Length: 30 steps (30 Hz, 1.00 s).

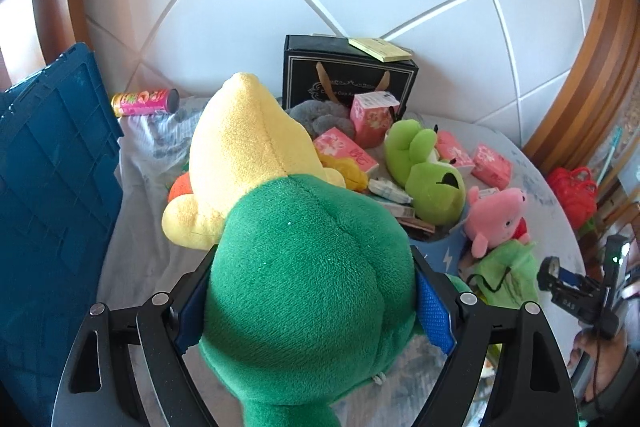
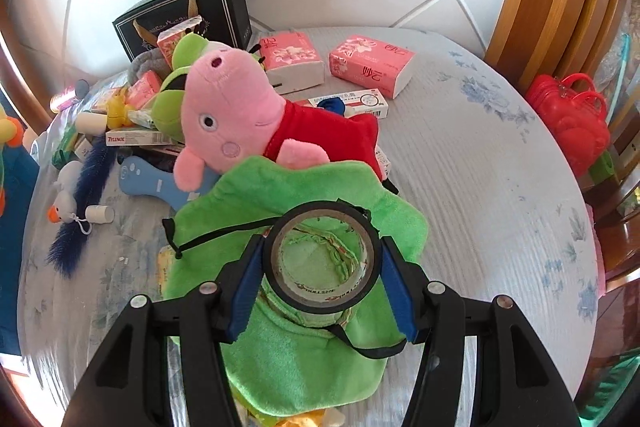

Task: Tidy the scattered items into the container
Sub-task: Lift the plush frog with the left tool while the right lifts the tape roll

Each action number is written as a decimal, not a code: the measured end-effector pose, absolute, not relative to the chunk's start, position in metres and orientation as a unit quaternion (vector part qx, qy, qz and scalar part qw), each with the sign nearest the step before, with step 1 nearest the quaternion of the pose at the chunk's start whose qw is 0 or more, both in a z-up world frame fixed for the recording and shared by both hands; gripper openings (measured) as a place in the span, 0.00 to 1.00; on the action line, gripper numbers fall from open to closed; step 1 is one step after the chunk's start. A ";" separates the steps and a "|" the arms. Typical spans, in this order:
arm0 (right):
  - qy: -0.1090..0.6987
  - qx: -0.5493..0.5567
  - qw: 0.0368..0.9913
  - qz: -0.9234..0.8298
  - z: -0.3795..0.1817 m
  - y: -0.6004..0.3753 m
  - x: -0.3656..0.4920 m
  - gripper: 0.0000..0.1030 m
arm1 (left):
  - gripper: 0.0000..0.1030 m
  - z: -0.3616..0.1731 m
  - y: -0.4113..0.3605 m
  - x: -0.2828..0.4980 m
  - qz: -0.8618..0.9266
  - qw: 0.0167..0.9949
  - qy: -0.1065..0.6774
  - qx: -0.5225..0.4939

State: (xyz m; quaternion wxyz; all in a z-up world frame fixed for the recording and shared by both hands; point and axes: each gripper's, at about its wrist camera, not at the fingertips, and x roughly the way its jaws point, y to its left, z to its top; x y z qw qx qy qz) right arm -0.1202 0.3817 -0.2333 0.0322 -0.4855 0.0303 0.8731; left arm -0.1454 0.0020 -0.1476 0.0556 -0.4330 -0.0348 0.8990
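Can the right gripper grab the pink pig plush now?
Probably not: the right gripper is already shut on a black tape roll. The pink pig plush lies uncovered just beyond, on the green cloth.

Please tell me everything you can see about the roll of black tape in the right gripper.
The roll of black tape is a ring with a glossy black outer band and a pale inner core printed with red lettering. It lies flat, its open centre facing the camera, showing the green plush pouch beneath. The right hand-held gripper holds it: both blue pads press its opposite sides. Whether it is lifted clear of the pouch cannot be told.
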 end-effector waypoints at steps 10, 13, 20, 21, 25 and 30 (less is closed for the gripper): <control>0.004 -0.465 0.028 0.885 -0.182 0.348 -0.084 0.54 | 0.83 -0.103 -0.040 -0.116 0.914 0.060 -0.040 -0.399; 0.006 -0.460 0.027 0.887 -0.169 0.335 -0.070 0.54 | 0.83 -0.091 -0.054 -0.108 0.918 0.060 -0.050 -0.388; -0.007 -0.446 0.000 0.895 -0.135 0.294 -0.038 0.54 | 0.83 -0.073 -0.081 -0.090 0.924 0.068 -0.054 -0.371; -0.010 -0.441 -0.003 0.897 -0.130 0.287 -0.035 0.54 | 0.83 -0.070 -0.085 -0.087 0.925 0.070 -0.053 -0.368; -0.003 -0.420 -0.011 0.908 -0.104 0.263 -0.026 0.54 | 0.83 -0.062 -0.100 -0.079 0.928 0.078 -0.055 -0.361; -0.008 -0.393 -0.023 0.919 -0.072 0.229 -0.020 0.54 | 0.83 -0.044 -0.119 -0.067 0.932 0.082 -0.055 -0.349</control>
